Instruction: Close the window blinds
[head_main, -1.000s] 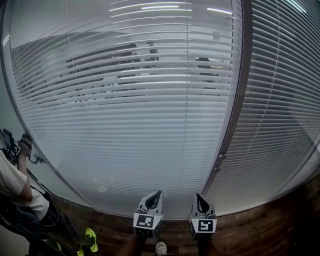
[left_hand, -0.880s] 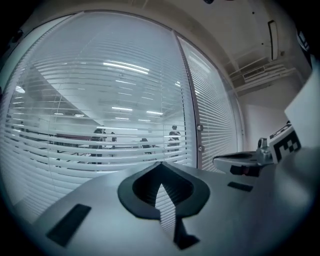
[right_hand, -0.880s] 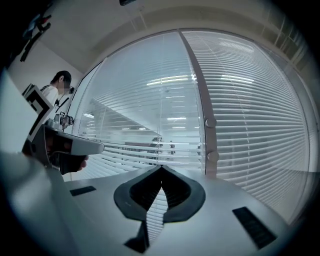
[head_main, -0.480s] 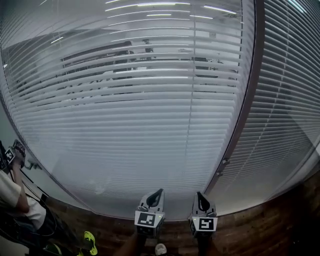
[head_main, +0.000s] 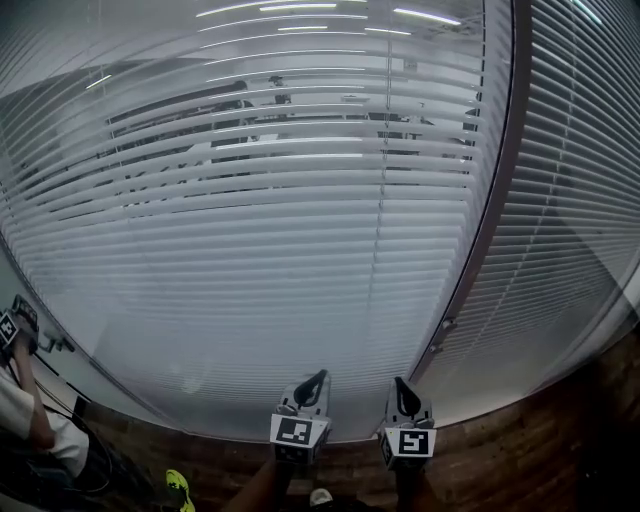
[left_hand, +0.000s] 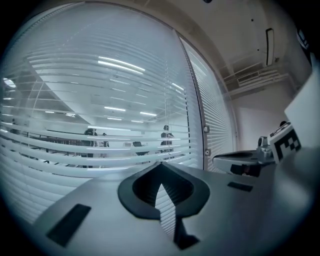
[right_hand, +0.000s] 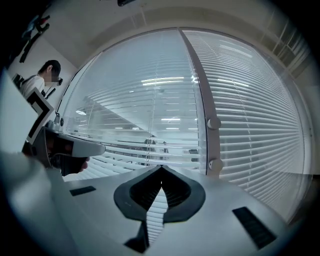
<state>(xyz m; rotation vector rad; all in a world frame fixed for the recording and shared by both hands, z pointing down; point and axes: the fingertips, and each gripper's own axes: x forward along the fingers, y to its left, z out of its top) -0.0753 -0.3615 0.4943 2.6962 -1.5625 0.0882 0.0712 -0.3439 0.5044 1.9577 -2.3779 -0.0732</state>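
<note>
Head view: the blinds (head_main: 250, 230) fill 12 o'clock, slats tilted open, with a room visible through them; I judge closing not yet begun. At 6 o'clock, my left gripper (head_main: 313, 384) and right gripper (head_main: 402, 392) keep jaws clenched, empty.

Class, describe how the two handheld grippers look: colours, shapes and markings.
The left gripper and right gripper match: pale grey bodies that narrow to dark, pointed tongs. Each carries a white cube with black square markers at its rear. In the gripper views, dark ribbed pads line a spade-shaped hollow in the grey body. No cables show on them.
</note>
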